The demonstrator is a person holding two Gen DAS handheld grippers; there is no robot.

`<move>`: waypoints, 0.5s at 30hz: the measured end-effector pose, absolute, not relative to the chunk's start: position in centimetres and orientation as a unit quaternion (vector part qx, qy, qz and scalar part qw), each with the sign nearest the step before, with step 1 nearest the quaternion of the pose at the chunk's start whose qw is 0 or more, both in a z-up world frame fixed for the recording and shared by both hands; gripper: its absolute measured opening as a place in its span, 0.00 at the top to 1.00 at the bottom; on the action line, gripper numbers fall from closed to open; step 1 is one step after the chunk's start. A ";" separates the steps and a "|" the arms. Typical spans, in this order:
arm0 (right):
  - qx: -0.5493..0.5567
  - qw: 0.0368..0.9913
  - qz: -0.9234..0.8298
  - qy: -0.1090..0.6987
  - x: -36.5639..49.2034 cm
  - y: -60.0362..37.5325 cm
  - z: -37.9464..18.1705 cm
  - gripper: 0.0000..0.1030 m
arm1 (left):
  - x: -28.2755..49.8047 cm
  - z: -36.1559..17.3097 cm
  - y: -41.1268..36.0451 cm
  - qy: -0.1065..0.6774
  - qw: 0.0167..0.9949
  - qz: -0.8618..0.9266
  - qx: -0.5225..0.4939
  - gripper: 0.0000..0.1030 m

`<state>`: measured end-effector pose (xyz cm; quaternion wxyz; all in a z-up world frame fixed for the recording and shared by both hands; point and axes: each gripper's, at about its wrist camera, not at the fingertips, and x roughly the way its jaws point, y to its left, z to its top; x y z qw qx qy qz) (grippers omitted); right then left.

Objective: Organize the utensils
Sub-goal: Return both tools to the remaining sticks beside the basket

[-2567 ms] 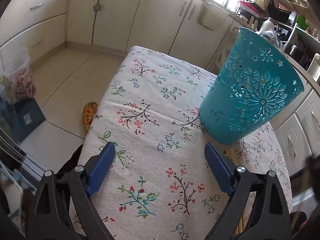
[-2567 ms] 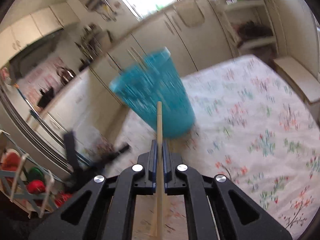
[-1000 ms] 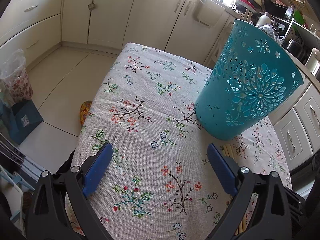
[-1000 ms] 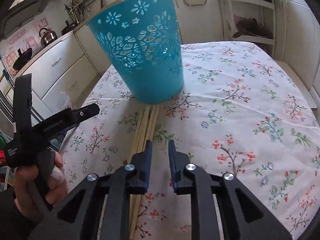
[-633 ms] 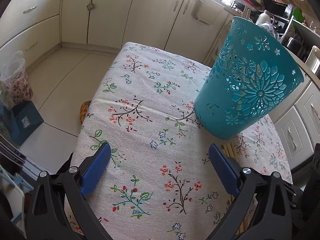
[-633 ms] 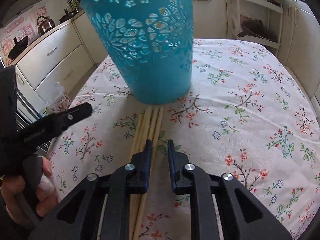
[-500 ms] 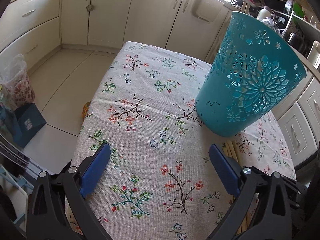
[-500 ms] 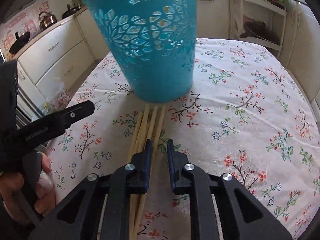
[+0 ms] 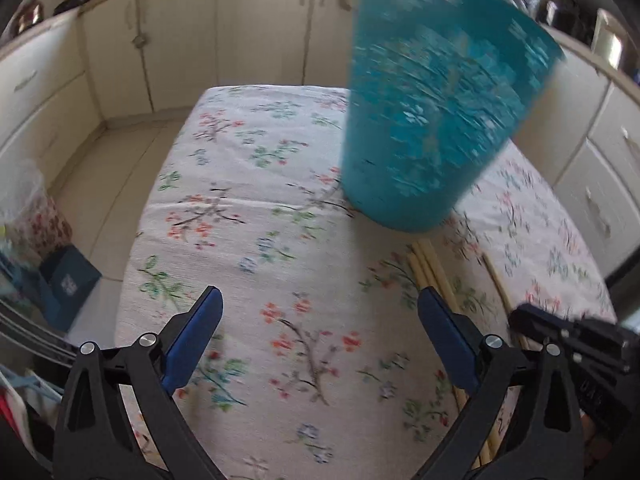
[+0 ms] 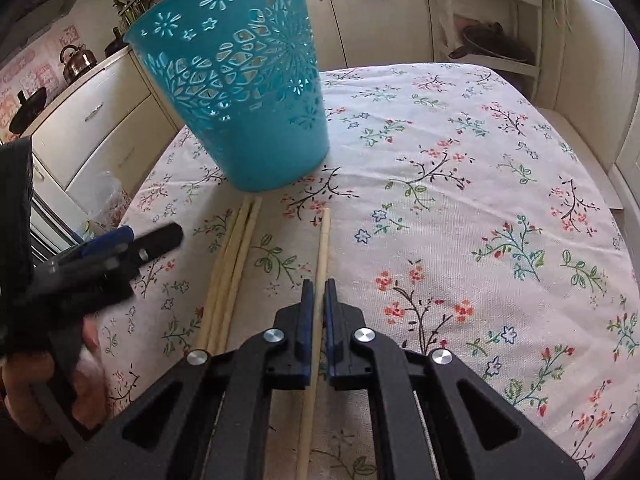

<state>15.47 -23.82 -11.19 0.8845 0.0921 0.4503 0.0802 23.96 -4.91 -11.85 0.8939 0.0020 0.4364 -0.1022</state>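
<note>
Right gripper (image 10: 316,292) fingers (image 10: 306,300) clamped on one chopstick (image 10: 323,240), basket (image 10: 240,92) ahead

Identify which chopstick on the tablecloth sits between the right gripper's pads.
The lone chopstick, apart to the right of the bundled chopsticks; the right gripper is shut on it.

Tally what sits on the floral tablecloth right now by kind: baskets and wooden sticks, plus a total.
Teal basket: 1
Loose wooden sticks lying side by side: 3, as far as the right wrist view shows
Single wooden stick clamped in the right gripper: 1
Total: 5
</note>
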 end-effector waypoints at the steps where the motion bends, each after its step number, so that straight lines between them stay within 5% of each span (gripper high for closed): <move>1: 0.096 0.884 0.082 0.450 15.5 -23.9 -11.2 0.94 | 23.8 -11.9 -5.6 0.439 0.893 -0.104 0.012 0.11; 5: 0.109 0.883 0.088 0.448 15.2 -24.1 -11.1 0.94 | 24.1 -12.6 -7.0 0.457 0.884 -0.091 0.037 0.20; 15: 0.130 0.877 0.095 0.452 15.4 -24.3 -11.2 0.94 | 23.4 -12.2 -7.7 0.455 0.886 -0.084 0.033 0.20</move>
